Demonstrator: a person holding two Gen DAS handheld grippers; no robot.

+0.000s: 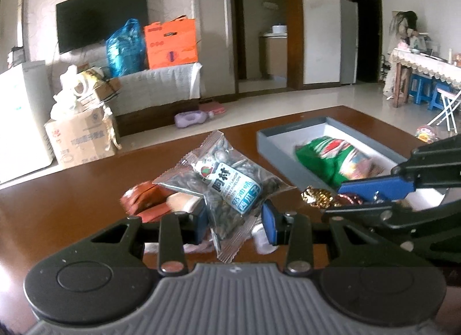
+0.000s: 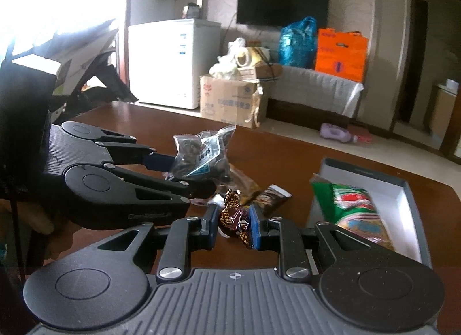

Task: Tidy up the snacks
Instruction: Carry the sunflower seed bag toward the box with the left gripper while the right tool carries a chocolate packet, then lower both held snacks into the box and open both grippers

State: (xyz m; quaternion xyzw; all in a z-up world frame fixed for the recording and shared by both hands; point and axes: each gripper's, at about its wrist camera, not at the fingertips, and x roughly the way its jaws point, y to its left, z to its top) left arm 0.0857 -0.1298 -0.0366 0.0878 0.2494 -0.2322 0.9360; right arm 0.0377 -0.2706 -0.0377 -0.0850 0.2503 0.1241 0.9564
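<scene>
Beside the grey tray point(image 1: 276, 140) on the brown table point(image 1: 72, 205), the left gripper point(image 1: 234, 225) is clamped on a clear packet of melon seeds point(image 1: 230, 188), the right gripper point(image 2: 232, 227) pinches a brown foil-wrapped candy point(image 2: 234, 218), and a green snack bag point(image 1: 328, 159) lies in the tray.

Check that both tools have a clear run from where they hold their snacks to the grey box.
Nothing visible blocks either. The left tool grips the seed packet; the right tool grips a foil candy. The grey box lies open, its green bag leaving white floor bare.
</scene>
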